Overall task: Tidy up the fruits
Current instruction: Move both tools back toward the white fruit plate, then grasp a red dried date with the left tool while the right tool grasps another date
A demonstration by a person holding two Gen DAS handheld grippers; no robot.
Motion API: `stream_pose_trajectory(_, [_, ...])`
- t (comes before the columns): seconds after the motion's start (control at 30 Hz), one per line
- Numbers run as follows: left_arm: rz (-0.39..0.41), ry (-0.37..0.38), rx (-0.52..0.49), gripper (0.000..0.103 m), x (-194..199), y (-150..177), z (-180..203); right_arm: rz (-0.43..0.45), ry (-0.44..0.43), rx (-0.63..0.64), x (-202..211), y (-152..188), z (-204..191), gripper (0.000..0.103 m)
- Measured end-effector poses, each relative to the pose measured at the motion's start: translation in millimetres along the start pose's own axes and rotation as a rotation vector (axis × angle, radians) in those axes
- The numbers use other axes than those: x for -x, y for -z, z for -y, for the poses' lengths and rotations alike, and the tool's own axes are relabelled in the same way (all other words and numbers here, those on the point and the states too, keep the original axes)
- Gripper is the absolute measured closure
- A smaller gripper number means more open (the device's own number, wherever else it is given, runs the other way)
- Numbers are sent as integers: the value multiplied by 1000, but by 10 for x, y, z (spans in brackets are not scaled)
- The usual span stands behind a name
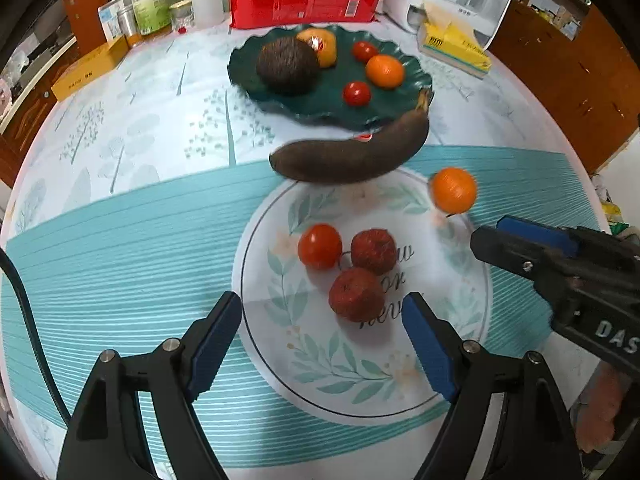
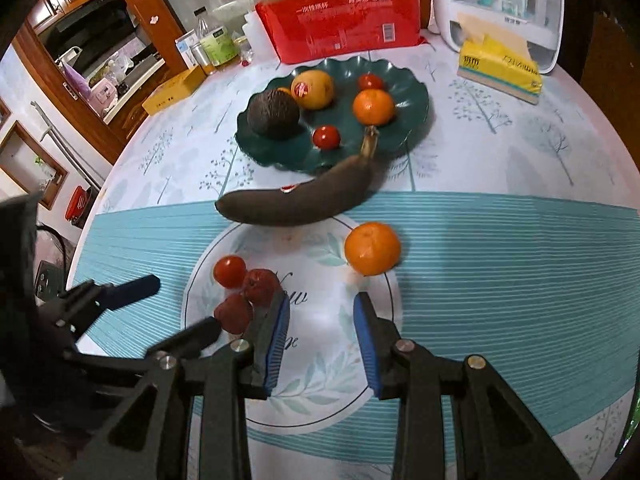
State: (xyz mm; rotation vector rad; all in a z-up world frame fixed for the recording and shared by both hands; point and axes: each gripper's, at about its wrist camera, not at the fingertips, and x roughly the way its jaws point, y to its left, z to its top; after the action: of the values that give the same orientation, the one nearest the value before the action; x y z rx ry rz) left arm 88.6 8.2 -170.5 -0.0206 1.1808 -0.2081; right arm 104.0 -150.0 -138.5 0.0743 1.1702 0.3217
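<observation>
Fruits loose on counter: left gripper [image 1: 322,334] jaws spread above red fruit [image 1: 356,294]; right gripper [image 2: 322,326] jaws narrow, empty. Risk: nudged tomato [image 1: 320,246] rolls.

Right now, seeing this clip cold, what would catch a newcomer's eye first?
Probably the blackened banana, lying across the gap between the dark green plate of fruit and the white mat in front. Next, the bright orange at the mat's right rim. Then the left gripper, open over a tomato and two dark red fruits.
</observation>
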Motion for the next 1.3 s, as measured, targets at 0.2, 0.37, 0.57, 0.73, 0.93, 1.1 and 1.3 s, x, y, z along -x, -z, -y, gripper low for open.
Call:
stream_pose_trajectory(0.2, [3,11,25,27,-139,-1,24,-22,-34,1,-123,7,-20,69])
stream_pose_trajectory(0.37, [1,26,23,45,-226,11,55,-42,-67,8,-227,7,-50,69])
stream_pose_trajectory(0.57, [37,59,13,62,-242,8,60,-68,-95,29,-346,2,-111,69])
stream_pose_trajectory(0.73, [49,85,3,72,-241,25,38,-91,-111,46,-436,-7,-152,69])
stream_pose_trajectory(0.93, [37,77,56,72,-188,91,-194,-107,-131,76,-510,-13,-216,69])
stream_pose_trajectory(1.1, [32,64,107,72,-159,123,-383,-118,-138,100,-594,-30,-304,69])
stream_pose_trajectory(1.3, [31,56,134,72,-136,156,-503,-106,-120,133,-671,-74,-400,69])
